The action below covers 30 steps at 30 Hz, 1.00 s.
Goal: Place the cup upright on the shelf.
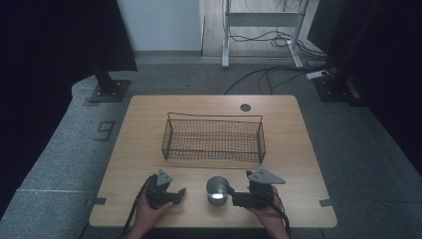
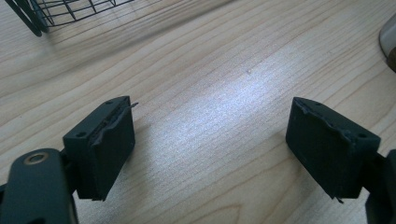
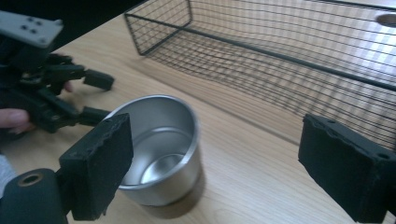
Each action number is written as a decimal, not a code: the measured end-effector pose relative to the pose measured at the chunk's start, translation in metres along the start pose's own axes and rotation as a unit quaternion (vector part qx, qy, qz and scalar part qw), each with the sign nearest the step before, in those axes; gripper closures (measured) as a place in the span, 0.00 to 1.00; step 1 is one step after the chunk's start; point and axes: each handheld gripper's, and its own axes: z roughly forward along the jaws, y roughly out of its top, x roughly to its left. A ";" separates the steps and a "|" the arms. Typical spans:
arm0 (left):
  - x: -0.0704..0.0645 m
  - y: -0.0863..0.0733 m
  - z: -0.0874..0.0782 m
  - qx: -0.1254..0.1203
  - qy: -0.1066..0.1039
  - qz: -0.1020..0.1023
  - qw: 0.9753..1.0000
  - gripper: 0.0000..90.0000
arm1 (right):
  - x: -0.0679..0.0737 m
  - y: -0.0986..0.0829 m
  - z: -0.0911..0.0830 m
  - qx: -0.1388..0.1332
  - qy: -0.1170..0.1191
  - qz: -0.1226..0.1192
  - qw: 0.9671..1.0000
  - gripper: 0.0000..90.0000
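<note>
A small shiny metal cup (image 1: 217,190) stands upright and empty near the table's front edge, between my two grippers. In the right gripper view the cup (image 3: 159,144) sits just beyond my left jaw, which hides part of its rim. My right gripper (image 3: 217,140) is open and holds nothing; in the high view this right gripper (image 1: 233,194) points left at the cup. My left gripper (image 1: 179,194) points right toward the cup and is open over bare wood (image 2: 210,140). The cup's edge (image 2: 390,37) shows at the far right of the left gripper view.
A black wire basket (image 1: 213,138) stands empty in the middle of the wooden table (image 1: 288,149), behind the cup. Its near corner (image 2: 42,16) appears top left in the left gripper view. A round grommet hole (image 1: 245,107) lies at the far edge.
</note>
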 end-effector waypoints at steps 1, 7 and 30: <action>0.000 0.000 0.000 0.000 0.000 0.000 1.000 0.17 | 0.003 0.000 0.001 0.001 0.003 -0.003 1.000 0.11; 0.000 0.000 0.000 0.000 0.000 0.000 1.000 0.17 | 0.015 0.002 0.007 0.004 0.015 -0.016 1.000 0.11; 0.000 0.000 0.000 0.000 0.000 0.000 1.000 0.17 | 0.038 -0.001 0.027 0.028 0.050 -0.037 0.998 0.10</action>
